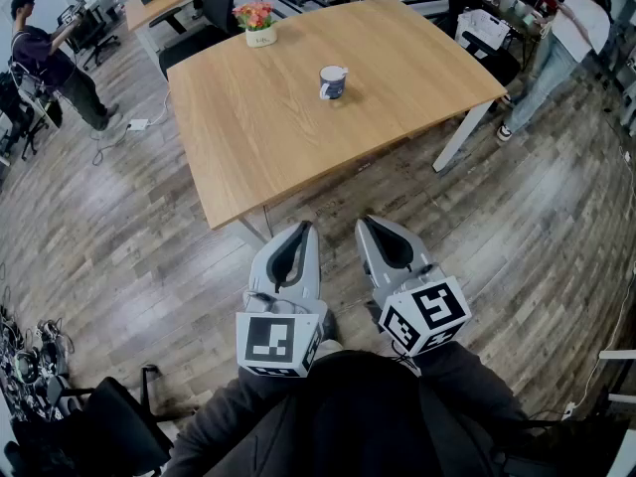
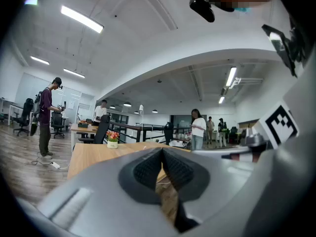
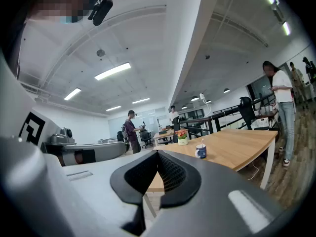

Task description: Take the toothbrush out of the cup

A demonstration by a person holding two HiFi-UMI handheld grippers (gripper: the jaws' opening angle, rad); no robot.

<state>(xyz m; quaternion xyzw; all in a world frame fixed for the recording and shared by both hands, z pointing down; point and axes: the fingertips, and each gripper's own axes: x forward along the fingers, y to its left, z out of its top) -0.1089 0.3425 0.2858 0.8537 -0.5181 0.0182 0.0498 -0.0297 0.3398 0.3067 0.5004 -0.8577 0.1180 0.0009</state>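
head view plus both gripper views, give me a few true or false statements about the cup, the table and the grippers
1. The cup stands upright on the wooden table. True.
2. The right gripper is shut on the cup. False: its jaws are together on nothing, short of the table.
3. A flower pot stands on the same table as the cup. True.
4. The left gripper has its jaws wide apart. False: they are together, with nothing between them.
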